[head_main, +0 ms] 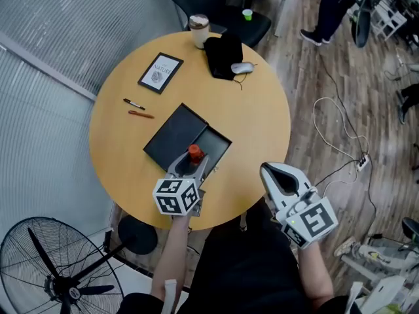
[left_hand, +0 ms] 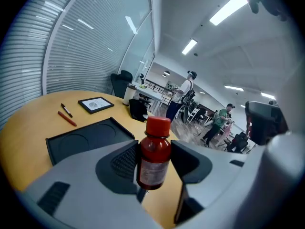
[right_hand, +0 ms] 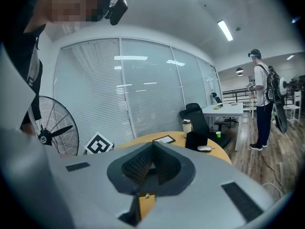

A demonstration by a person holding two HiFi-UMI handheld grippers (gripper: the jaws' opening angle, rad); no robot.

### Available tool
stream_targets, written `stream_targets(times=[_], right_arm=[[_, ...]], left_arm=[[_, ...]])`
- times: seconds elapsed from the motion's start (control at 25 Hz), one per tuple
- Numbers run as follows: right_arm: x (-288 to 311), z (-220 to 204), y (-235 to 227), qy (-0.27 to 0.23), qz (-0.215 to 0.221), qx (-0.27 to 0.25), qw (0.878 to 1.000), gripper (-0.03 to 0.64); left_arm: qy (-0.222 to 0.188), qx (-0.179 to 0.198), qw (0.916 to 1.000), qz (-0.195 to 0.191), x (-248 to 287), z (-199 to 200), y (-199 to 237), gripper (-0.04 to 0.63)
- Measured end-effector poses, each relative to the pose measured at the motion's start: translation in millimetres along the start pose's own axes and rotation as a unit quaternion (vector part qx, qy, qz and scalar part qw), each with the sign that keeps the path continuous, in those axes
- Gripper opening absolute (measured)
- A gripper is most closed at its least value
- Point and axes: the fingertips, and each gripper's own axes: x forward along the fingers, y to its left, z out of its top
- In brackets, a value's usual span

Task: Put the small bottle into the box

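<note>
A small dark red bottle [left_hand: 153, 154] with a red cap [head_main: 195, 152] stands upright between the jaws of my left gripper [head_main: 192, 161], which is shut on it. It is held just at the near edge of the open black box [head_main: 208, 142], whose lid [head_main: 173, 136] lies flat to the left; in the left gripper view the lid [left_hand: 86, 137] shows beyond the bottle. My right gripper [head_main: 273, 171] hovers at the table's near right edge with its jaws closed together and nothing between them; its tips [right_hand: 151, 151] meet in the right gripper view.
On the round wooden table [head_main: 255, 116] lie a black pen [head_main: 134, 103], a red pen [head_main: 140, 114], a framed card [head_main: 160, 72], a cup [head_main: 199, 31], a black pouch [head_main: 222, 54] and a mouse [head_main: 241, 67]. A fan [head_main: 55, 270] stands near left. A person [head_main: 330, 8] stands far right.
</note>
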Motion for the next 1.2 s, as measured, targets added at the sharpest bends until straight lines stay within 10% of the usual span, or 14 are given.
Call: stream_targets(times=[1.2], right_arm=[[33,-38,-34,0.058,0.005,0.054,0.997,0.009]], left_arm=[[0.139,-0.111,0.9841,0.002,110,-86,38,0.207]])
